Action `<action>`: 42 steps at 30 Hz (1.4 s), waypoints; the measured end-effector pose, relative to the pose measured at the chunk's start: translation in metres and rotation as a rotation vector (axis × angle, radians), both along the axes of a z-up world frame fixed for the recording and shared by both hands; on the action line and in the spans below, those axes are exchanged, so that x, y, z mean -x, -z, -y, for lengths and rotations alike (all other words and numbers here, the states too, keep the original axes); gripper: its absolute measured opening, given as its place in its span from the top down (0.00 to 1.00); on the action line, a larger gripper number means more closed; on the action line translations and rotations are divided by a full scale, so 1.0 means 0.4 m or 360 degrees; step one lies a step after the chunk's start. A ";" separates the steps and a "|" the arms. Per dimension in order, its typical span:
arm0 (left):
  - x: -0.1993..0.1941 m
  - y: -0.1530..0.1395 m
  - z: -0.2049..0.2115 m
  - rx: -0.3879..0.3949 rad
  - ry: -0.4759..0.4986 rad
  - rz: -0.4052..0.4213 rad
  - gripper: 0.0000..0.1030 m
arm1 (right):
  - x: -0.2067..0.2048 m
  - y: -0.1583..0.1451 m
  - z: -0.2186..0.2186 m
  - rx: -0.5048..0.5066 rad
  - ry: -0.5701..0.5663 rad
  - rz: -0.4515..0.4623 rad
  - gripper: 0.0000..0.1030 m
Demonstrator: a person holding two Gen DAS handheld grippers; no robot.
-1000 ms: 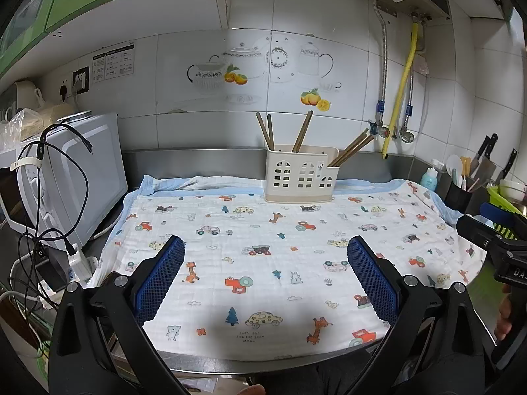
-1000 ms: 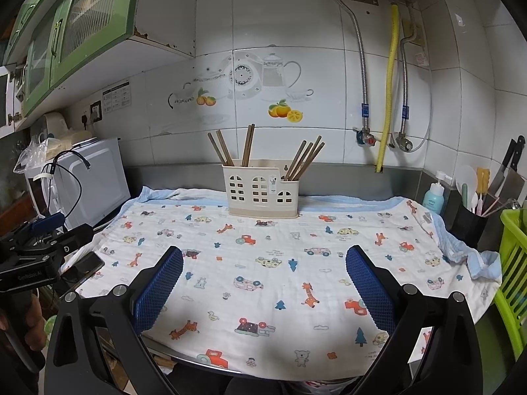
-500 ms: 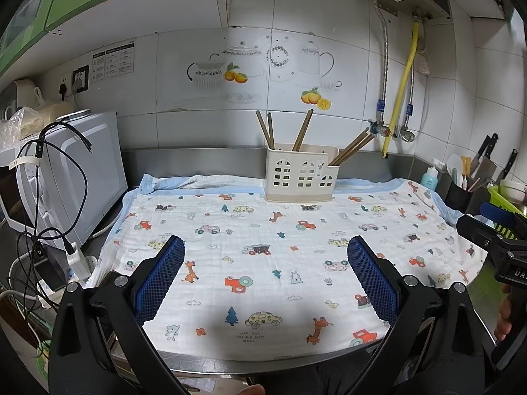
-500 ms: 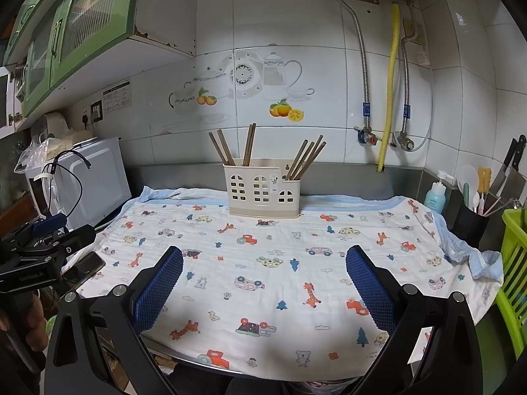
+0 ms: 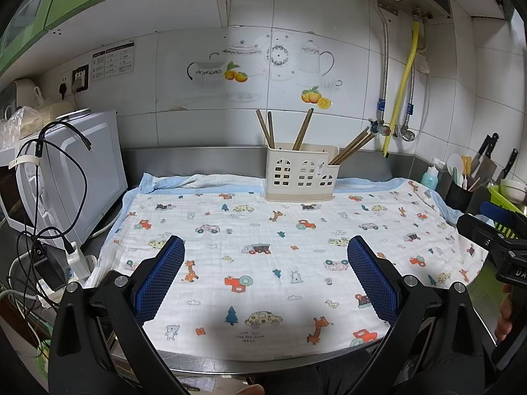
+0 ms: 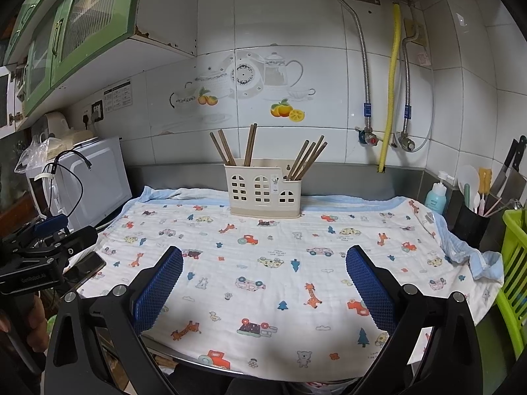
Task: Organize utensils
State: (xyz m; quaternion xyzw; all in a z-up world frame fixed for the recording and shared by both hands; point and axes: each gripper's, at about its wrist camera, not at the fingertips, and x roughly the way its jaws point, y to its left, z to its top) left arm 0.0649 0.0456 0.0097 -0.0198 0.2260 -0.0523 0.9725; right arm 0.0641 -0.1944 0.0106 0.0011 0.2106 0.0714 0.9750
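Nothing has shifted since the earlier frames; both grippers hold the same pose. From the left wrist, the left gripper (image 5: 265,275) spreads its blue-padded fingers wide at the bottom of the frame, gripping nothing, over the white cartoon-print cloth (image 5: 283,256). At upper centre stands the cream plastic utensil holder (image 5: 301,172) with brown wooden chopsticks (image 5: 301,133) upright inside. A white microwave (image 5: 70,168) sits at left.

From the right wrist, the right gripper (image 6: 263,275) is equally wide and empty at the bottom. That holder (image 6: 263,189) with its chopsticks (image 6: 250,144) sits at centre on the cloth's (image 6: 280,273) far edge. A green plastic basket (image 6: 515,263) fills the right edge.
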 end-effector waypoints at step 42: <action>0.000 0.002 0.008 -0.0008 0.0003 0.0002 0.05 | 0.003 -0.006 -0.007 0.0008 0.0003 0.0010 0.07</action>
